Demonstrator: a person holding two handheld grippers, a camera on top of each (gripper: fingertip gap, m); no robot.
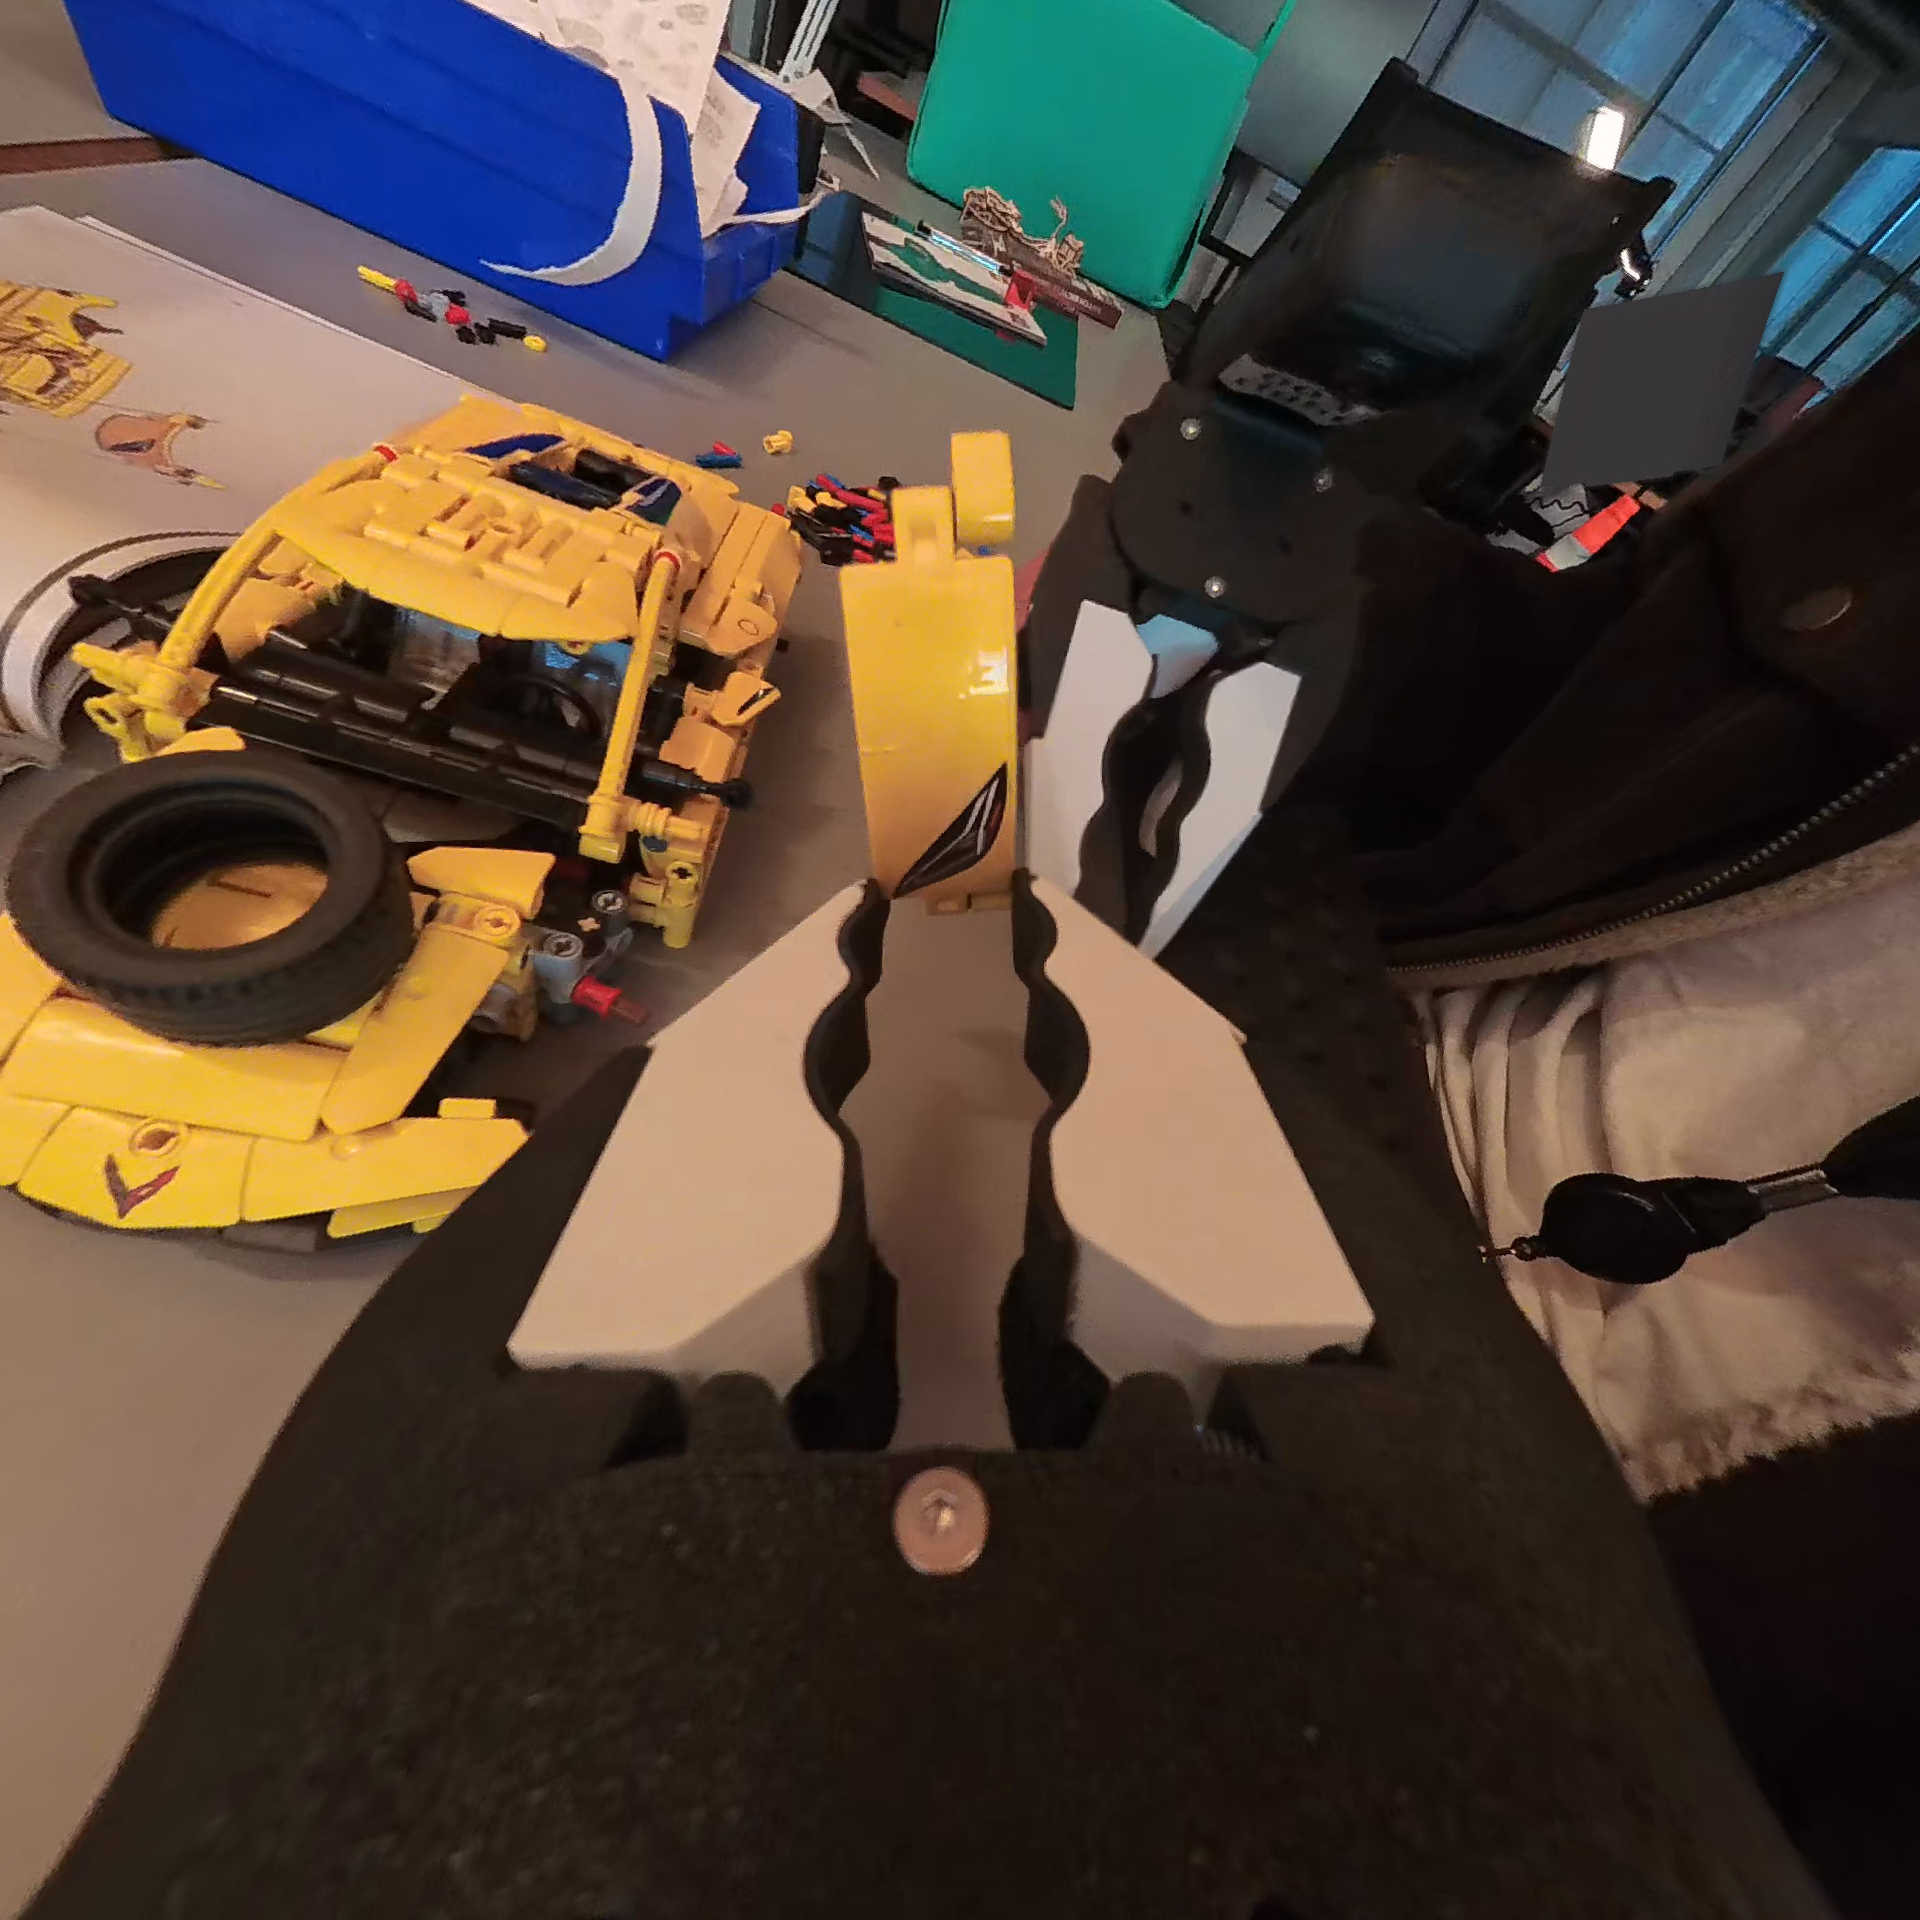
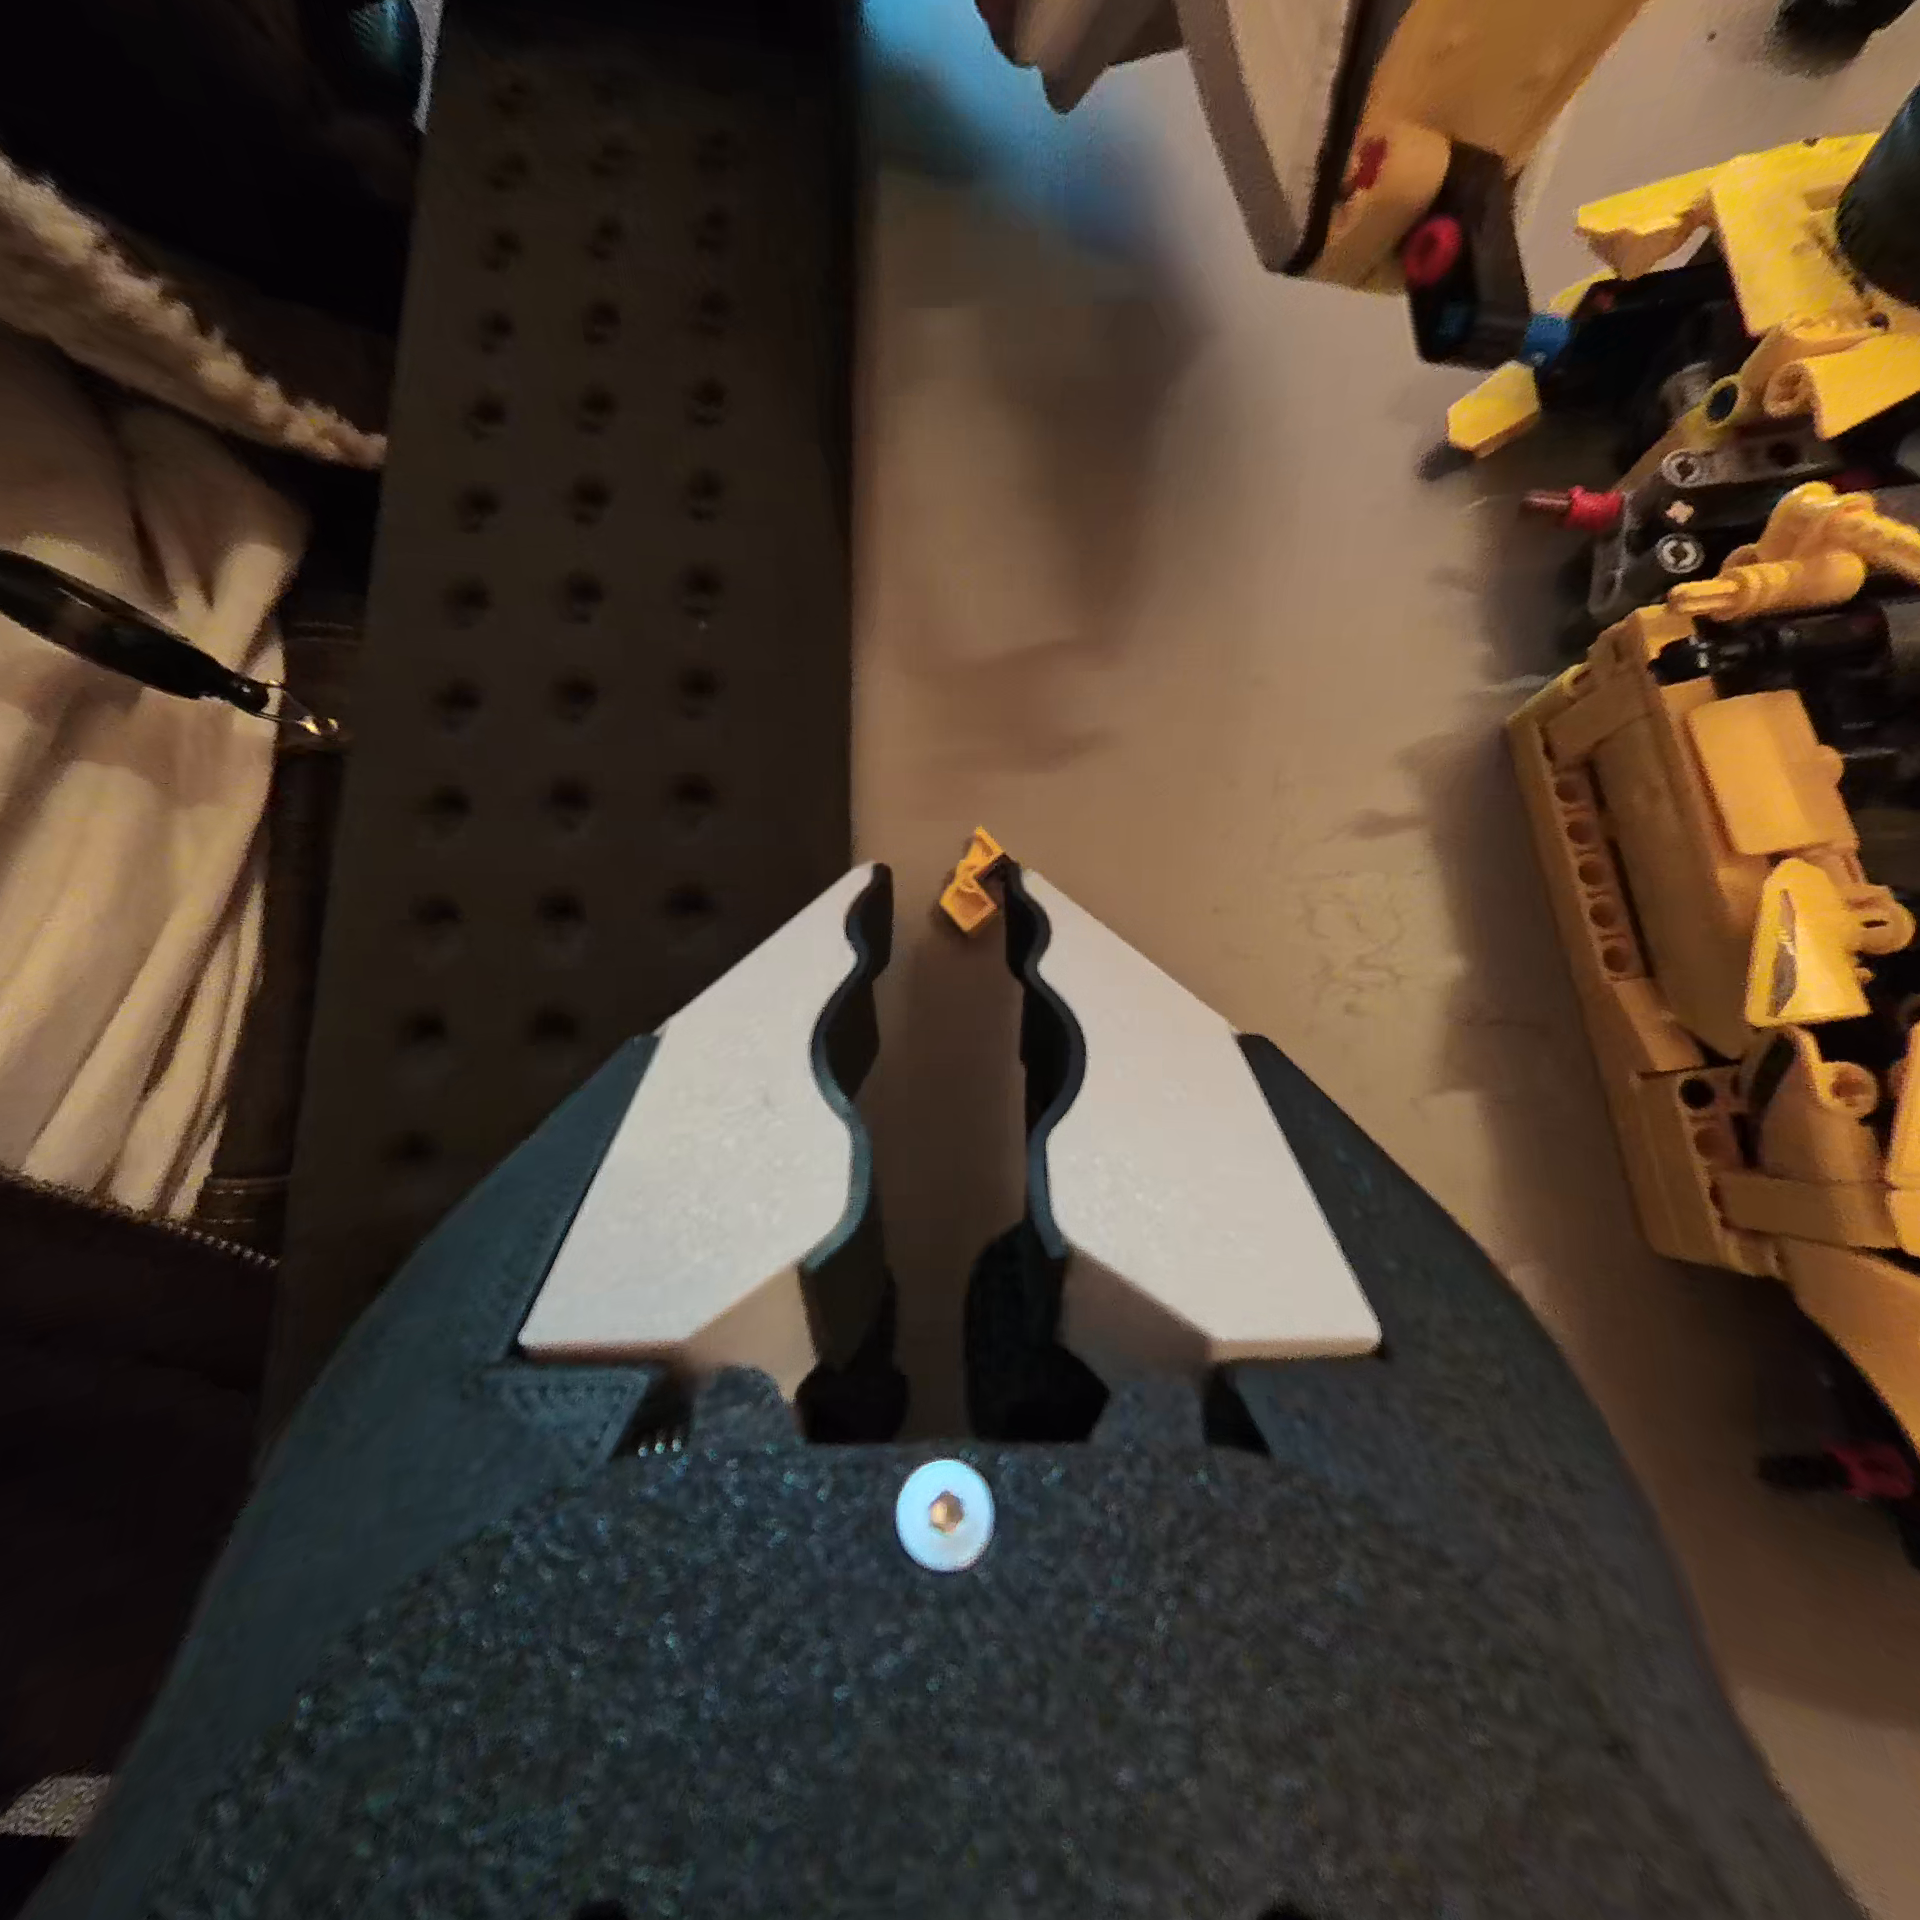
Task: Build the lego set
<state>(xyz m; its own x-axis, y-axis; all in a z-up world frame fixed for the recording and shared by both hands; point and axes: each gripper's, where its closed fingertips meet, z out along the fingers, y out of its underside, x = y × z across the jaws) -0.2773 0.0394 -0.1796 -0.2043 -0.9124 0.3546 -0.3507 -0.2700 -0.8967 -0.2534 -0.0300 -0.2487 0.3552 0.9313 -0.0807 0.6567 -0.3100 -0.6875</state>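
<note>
Loose black tyre (image 1: pixel 208 920) rests on the yellow lego car (image 1: pixel 447 665), which sits on the bench (image 1: pixel 208 1403) at left, half built. Centre: left hand-held gripper (image 1: pixel 948 891) clamps the lower edge of a curved yellow panel (image 1: pixel 930 717), held upright just right of the car. Right hand-held gripper (image 2: pixel 943 883) has a tiny yellow connector (image 2: pixel 971 885) against its right fingertip (gap shows on the other side, so can't tell if it's really pinched). Panel is light, stiff, glossy and likely slippery: grip flat edges. Connector: easy to drop.
</note>
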